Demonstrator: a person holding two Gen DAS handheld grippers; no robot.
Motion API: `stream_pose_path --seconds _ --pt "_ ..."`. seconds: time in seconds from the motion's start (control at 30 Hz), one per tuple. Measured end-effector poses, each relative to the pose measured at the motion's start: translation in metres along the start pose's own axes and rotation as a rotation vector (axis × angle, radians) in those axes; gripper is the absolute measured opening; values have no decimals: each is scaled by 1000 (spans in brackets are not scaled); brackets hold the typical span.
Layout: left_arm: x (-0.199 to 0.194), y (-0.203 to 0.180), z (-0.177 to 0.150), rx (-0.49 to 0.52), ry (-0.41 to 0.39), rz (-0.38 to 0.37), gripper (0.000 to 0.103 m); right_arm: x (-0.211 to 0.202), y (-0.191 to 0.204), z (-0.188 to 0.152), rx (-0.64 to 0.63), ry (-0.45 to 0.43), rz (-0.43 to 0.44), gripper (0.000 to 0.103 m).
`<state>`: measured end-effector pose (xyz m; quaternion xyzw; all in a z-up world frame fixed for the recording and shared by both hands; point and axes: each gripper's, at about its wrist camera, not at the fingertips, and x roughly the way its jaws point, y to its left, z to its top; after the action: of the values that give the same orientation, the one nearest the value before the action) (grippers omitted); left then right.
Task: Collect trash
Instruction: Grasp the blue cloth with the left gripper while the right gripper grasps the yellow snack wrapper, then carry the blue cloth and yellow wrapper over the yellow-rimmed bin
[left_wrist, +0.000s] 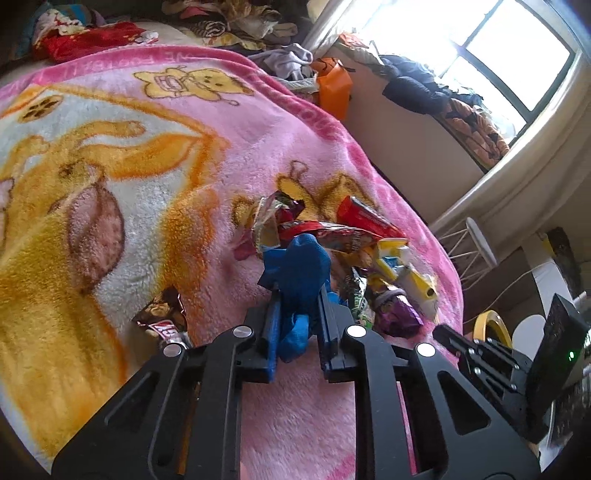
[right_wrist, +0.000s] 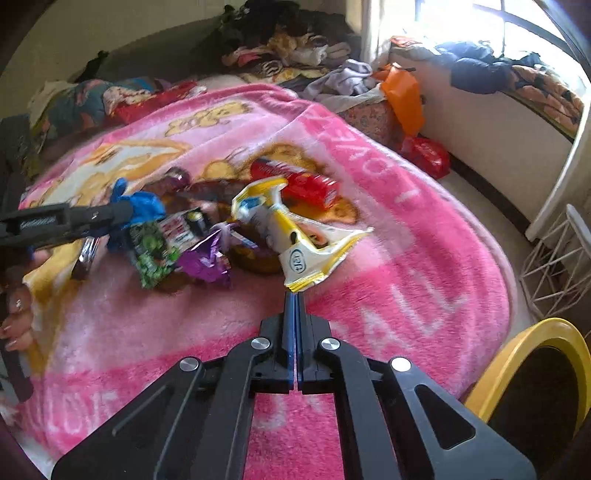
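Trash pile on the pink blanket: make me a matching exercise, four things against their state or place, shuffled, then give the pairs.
Things:
1. blue crumpled piece
2. yellow and white wrapper
3. purple wrapper
4. red packet

States or places:
A. lies loose in the pile, next to a green wrapper
B. pinched at its edge by the right gripper
C. lies on the far side of the pile, in no gripper
D. clamped in the left gripper

Pairs: 1-D, 2-B, 3-A, 4-C
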<state>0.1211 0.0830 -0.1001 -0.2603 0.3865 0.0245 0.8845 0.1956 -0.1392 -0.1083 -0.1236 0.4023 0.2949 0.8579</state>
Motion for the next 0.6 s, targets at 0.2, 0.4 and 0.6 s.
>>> stream_pose_path --seconds 0.2,0.4,0.6 --pt "-16 -9 3 28 -25 -25 12 0 -3 3 0 -14 -28 32" --pt "-36 -23 9 60 -67 -58 12 9 6 13 -82 -19 -101 50" --pt "-52 -32 17 72 -104 -93 12 23 20 25 -198 -11 -157 54"
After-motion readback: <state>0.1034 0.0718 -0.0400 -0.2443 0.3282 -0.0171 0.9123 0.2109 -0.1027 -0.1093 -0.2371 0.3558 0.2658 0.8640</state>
